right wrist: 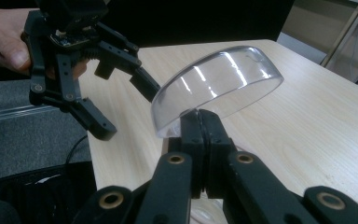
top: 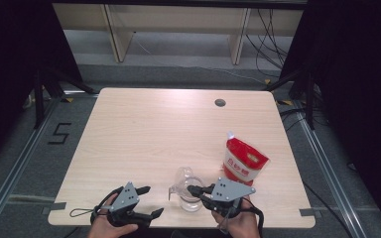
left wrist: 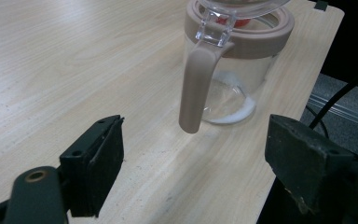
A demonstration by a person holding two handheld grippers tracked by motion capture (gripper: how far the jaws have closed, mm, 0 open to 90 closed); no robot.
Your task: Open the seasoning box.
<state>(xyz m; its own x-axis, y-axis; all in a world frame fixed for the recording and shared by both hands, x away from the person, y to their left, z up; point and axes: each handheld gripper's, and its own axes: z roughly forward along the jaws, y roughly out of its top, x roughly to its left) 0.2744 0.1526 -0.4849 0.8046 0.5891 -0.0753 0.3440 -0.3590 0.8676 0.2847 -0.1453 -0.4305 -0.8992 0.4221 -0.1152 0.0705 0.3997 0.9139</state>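
My right gripper (right wrist: pixel 200 122) pinches the clear domed lid (right wrist: pixel 219 86) open – left gripper (left wrist: pixel 193 163) gapes empty, the glass jar's taupe handle (left wrist: pixel 196 88) dead ahead, upright

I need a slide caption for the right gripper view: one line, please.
Right gripper shut on the clear lid, holding it up over the table, with the open left gripper beyond.

My left gripper (top: pixel 151 201) hangs open beside the clear jug (top: pixel 188 191); my right gripper (top: pixel 194 190) pinches its lid. A red pouch (top: pixel 243 161) stands behind.
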